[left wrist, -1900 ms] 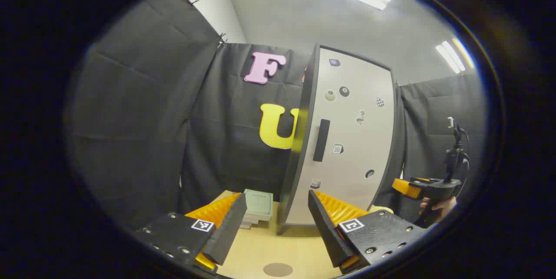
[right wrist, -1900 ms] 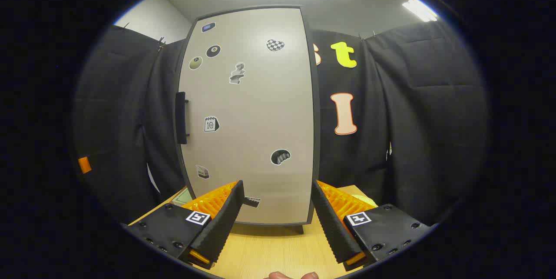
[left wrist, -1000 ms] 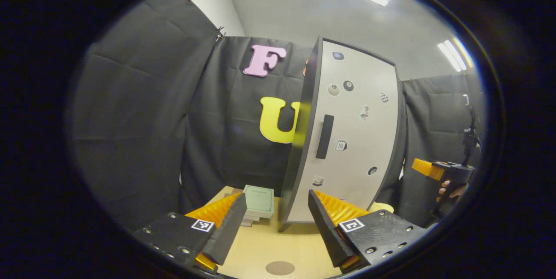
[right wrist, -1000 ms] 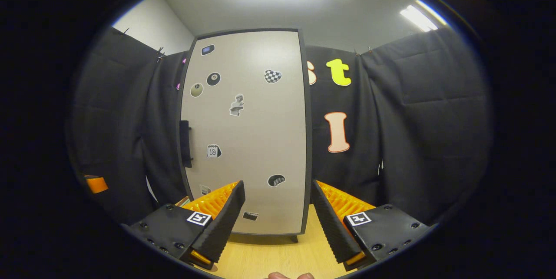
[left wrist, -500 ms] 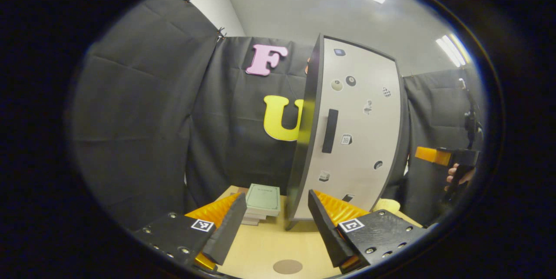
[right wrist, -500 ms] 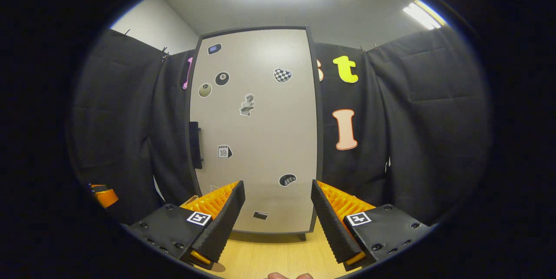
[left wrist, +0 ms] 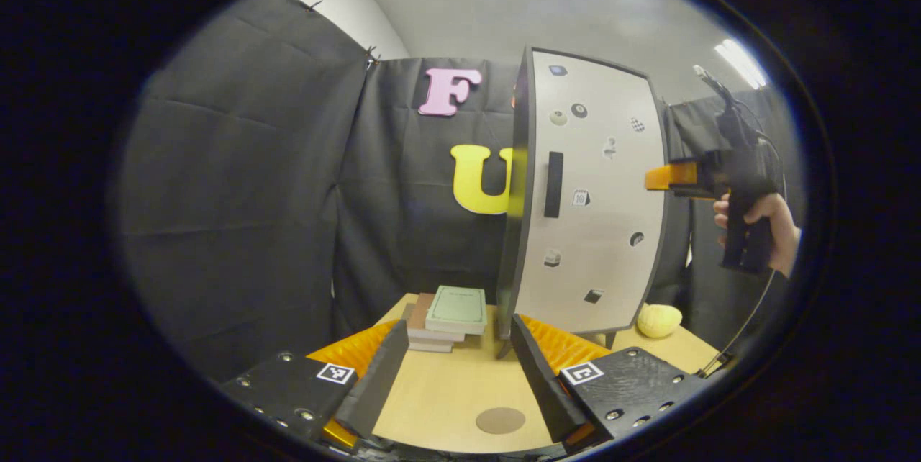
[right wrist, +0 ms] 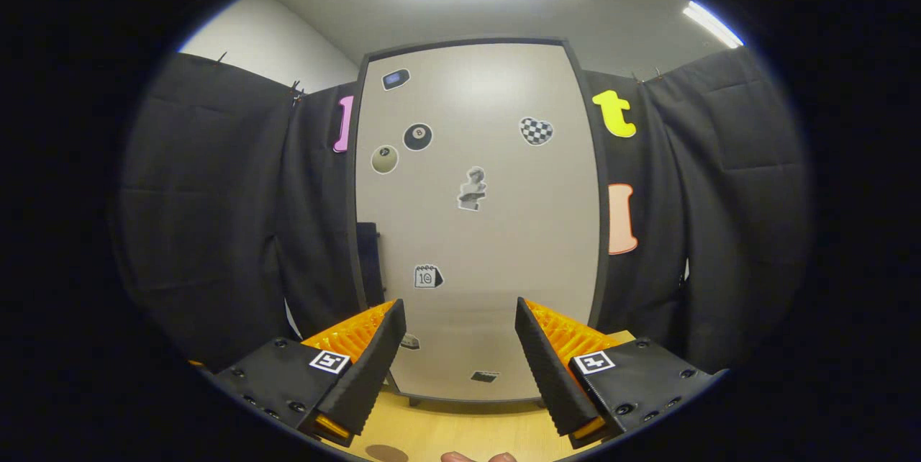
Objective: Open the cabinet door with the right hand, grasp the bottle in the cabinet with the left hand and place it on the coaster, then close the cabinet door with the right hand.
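At the back of the pale wooden desk [left wrist: 439, 397] stands the tall cabinet [left wrist: 586, 196], a dark-framed box on short legs whose light grey cabinet door [right wrist: 478, 217] is shut and dotted with small stickers; a dark vertical bar handle [left wrist: 552, 184] sits along the door's left edge. Whatever is inside the cabinet is hidden behind that closed door, so the bottle's place cannot be told from these views. Left of the cabinet's foot, just beside it, lies a short stack of books [left wrist: 447, 312] with a pale green cover on top. Right of the cabinet's foot, near the desk's far edge, rests a small rounded pale yellow object [left wrist: 658, 319]. In front of the cabinet, well apart from it and toward the near edge of the desk, lies the flat round brown coaster [left wrist: 501, 419], bare on top.

In the left gripper view the right gripper [left wrist: 662, 178] is held by a hand [left wrist: 763, 221] in the air to the right of the cabinet, at about the height of the handle and apart from the door. In the right gripper view it [right wrist: 460, 354] faces the door squarely with its jaws spread wide and nothing between them. The left gripper [left wrist: 453, 368] hovers low over the desk in front of the cabinet, above the coaster, its jaws likewise spread and holding nothing
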A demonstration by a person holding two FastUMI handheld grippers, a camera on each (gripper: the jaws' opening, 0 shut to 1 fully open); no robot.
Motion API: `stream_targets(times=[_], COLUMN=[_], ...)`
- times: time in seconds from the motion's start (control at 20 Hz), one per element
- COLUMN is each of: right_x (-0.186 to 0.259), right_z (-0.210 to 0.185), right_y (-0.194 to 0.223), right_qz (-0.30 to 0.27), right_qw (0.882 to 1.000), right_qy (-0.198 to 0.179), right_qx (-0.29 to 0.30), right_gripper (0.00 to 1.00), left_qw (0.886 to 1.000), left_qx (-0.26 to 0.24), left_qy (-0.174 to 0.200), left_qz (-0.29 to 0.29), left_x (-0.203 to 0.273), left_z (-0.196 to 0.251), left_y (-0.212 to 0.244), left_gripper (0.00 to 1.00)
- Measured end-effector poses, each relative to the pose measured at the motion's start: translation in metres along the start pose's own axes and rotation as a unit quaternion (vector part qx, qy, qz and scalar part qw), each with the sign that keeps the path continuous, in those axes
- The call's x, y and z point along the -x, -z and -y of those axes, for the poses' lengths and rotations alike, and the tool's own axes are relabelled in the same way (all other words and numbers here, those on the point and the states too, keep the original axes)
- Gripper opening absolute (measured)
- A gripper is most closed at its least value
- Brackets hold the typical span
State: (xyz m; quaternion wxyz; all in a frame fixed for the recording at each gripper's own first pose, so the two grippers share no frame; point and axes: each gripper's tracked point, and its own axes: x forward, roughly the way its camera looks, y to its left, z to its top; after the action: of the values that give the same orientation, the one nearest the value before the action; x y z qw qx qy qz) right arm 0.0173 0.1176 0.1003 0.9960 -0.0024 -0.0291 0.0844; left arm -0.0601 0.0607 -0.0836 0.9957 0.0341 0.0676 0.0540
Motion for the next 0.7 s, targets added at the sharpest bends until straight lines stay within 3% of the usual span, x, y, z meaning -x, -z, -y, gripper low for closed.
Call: stream_targets(times=[0.35, 0.7], right_x=[-0.071, -0.143], right_z=[-0.076, -0.105], right_y=[-0.014, 0.005], right_qz=[-0.007, -0.047], right_qw=[0.999, 0.998], right_qy=[-0.036, -0.002], right_qx=[0.017, 0.045], right_gripper=[0.97, 0.97], left_qw=[0.997, 0.986], left_qx=[0.026, 0.081], left_qy=[-0.064, -0.139], left_qz=[-0.028, -0.047], left_x=[0.044, 0.085], left_z=[-0.04, -0.1], left_y=[0.039, 0.069], left_gripper=[0.88, 0.86])
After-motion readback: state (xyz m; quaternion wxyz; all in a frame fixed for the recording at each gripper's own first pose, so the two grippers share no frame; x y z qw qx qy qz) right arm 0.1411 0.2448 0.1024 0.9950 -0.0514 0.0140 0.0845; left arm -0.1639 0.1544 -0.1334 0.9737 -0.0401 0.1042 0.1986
